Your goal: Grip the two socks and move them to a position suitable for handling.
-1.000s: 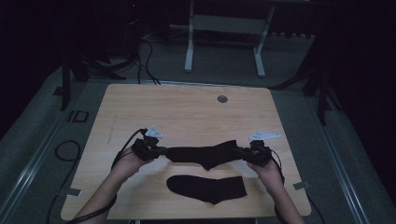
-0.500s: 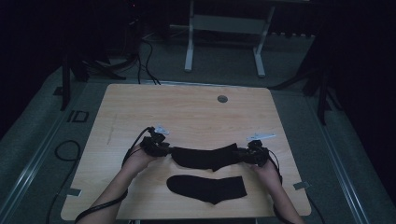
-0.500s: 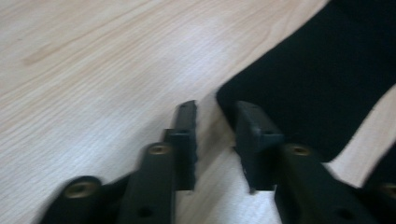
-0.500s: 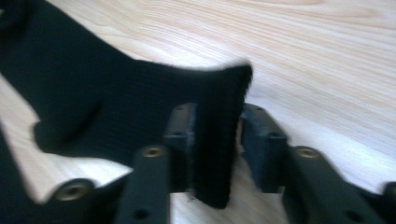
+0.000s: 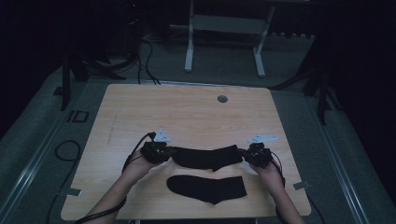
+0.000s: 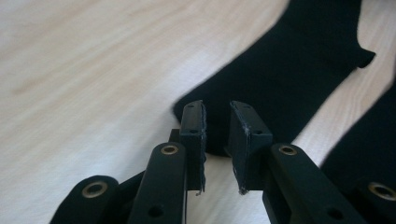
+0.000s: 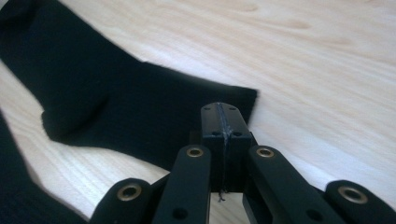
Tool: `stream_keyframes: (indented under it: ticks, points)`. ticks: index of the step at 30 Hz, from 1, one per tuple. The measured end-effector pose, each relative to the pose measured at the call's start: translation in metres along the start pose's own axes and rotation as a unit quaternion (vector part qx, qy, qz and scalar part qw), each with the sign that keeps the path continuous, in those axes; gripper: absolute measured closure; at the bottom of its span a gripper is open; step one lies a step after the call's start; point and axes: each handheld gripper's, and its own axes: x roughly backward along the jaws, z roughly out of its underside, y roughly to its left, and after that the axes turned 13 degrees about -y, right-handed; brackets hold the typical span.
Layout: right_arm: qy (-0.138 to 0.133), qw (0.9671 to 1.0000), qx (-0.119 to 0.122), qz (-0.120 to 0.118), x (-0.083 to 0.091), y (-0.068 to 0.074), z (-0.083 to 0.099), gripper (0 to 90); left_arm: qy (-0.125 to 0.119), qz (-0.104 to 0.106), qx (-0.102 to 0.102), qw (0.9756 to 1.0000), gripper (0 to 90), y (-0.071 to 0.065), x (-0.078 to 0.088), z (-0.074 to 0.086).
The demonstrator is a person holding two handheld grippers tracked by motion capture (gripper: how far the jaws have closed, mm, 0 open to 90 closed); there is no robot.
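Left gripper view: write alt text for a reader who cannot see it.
Two black tongs stand slightly apart at the toe end of a black sock lying flat on a pale wooden table. The edge of a second black sock shows at the right.

Wide bare table [image 5: 187, 112] beyond the upper sock [image 5: 208, 157]; second sock [image 5: 208, 188] lies close on the near side

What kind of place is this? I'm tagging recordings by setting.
Probably a lab or studio set up for recording, not a home: a bare wooden table on grey carpet, cables trailing across the floor, a metal stand behind, and dark surroundings.
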Motion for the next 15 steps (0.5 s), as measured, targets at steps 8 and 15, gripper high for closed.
stream_keyframes:
  ticks: [8,15]
  points:
    - [0.023,0.9997,-0.003,-0.005,-0.017,0.000,0.011,89.8,0.027,-0.001,0.014,0.9995,85.1,-0.001,-0.021,0.010]
    - [0.021,0.9997,-0.010,0.001,-0.012,-0.005,0.014,89.4,0.019,-0.004,0.026,0.9995,85.0,0.003,-0.027,0.010]
